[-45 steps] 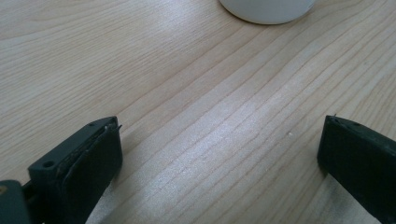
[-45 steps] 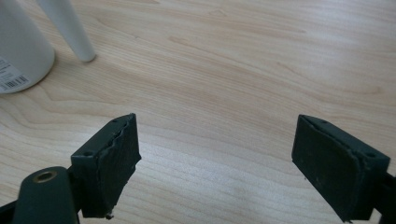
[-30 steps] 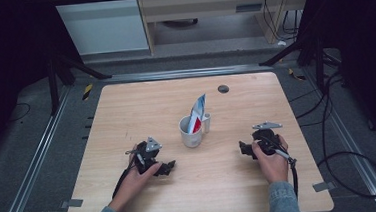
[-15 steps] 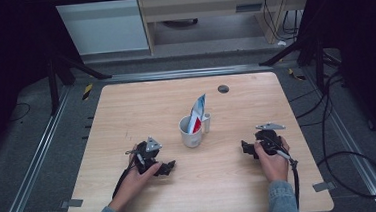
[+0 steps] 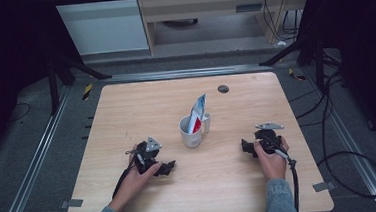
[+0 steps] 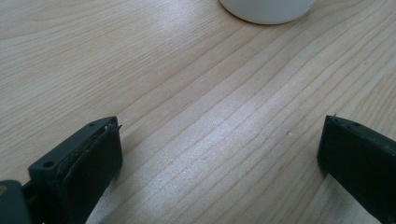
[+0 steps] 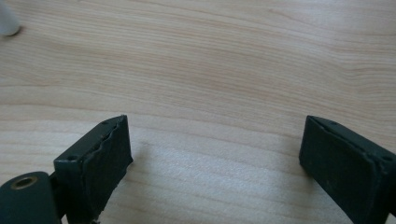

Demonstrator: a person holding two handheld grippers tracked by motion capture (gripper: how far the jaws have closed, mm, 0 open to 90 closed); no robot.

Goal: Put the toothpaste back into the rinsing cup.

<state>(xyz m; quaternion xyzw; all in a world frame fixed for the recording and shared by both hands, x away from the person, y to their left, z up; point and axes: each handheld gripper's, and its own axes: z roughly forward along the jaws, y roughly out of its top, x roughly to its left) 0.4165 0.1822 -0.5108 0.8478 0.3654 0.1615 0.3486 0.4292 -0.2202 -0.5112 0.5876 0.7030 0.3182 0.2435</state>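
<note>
While both grippers sit low on the wooden table (image 5: 126, 110), neither has anything between its jaws. Left gripper (image 5: 166, 167) is near the front-left of the table, held in the left hand (image 5: 136, 177), jaws spread wide; in the left gripper view only bare wood lies between them (image 6: 219, 154), and the white mug's base (image 6: 266, 9) is at the top edge, well ahead. Right gripper (image 5: 246, 148) is at front-right, in the right hand (image 5: 271, 158), jaws also wide apart over bare wood (image 7: 215, 154). White mug (image 5: 192, 132) stands upright near table centre, between the two grippers and a bit farther back, apart from both. A red-white-blue packet (image 5: 196, 114) sticks up out of it, leaning right. Small dark round spot (image 5: 223, 88) on the table near the far edge.
</note>
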